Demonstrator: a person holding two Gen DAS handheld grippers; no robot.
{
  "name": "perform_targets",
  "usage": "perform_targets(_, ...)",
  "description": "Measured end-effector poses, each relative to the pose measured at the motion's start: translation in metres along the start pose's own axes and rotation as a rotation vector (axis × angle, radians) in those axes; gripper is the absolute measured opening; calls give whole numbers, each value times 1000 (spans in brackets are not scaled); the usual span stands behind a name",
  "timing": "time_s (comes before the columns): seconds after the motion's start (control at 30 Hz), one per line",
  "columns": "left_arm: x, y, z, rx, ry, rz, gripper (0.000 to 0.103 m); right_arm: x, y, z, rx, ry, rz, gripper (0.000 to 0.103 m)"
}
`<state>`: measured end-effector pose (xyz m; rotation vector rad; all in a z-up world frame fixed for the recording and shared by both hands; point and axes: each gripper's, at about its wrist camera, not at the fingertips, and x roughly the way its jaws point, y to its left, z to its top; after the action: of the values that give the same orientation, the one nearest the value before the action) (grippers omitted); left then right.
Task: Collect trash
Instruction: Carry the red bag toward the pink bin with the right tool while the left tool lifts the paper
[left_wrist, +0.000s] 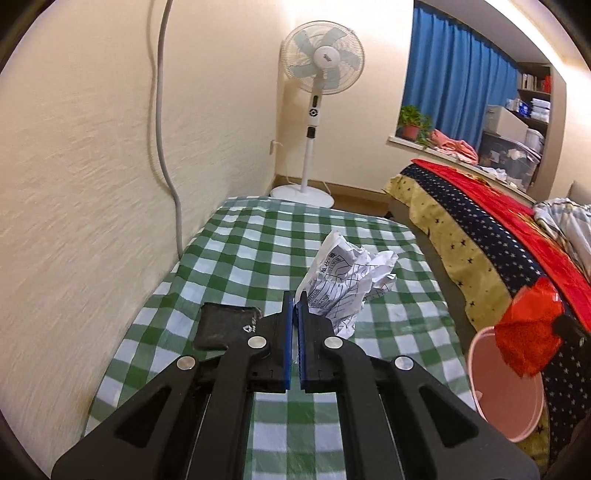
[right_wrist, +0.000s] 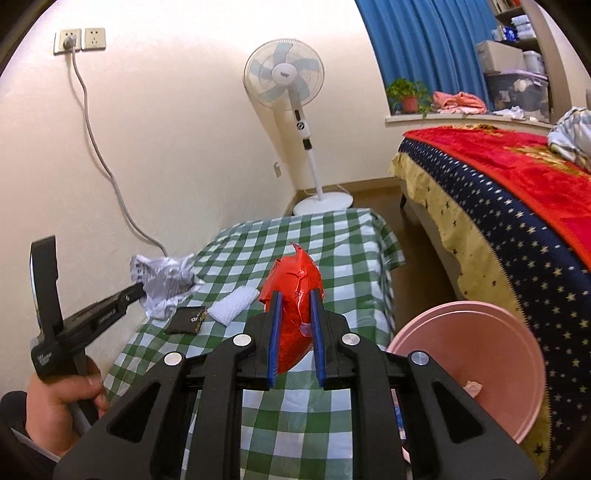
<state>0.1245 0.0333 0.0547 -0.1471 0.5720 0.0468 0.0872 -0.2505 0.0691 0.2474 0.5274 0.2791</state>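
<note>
My left gripper (left_wrist: 294, 299) is shut on a crumpled white printed paper (left_wrist: 347, 275) and holds it above the green checked table (left_wrist: 236, 243). In the right wrist view the left gripper (right_wrist: 138, 290) and the crumpled paper (right_wrist: 164, 277) show at the left. My right gripper (right_wrist: 294, 297) is shut on a crumpled red wrapper (right_wrist: 293, 295), which also shows in the left wrist view (left_wrist: 528, 332) over a pink bin (left_wrist: 506, 398). The pink bin (right_wrist: 476, 354) stands right of the table and holds a small scrap.
A black packet (right_wrist: 186, 320) and a white foam piece (right_wrist: 236, 301) lie on the table (right_wrist: 332, 236); the black packet (left_wrist: 221, 325) also shows in the left wrist view. A standing fan (right_wrist: 295, 110) is behind. A bed (right_wrist: 517, 206) is at the right. A cable (right_wrist: 107, 166) hangs down the wall.
</note>
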Motion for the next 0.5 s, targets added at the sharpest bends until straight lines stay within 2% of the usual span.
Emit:
perform_targets(0.27,-21,-11,-16,0,-3,-61,2,-32,-9,-1,3,-31,-42,16)
perform_targets(0.5,-18,-19,-31,-14,21,-107,2,-47,-20,-2,9,-45,-79,16)
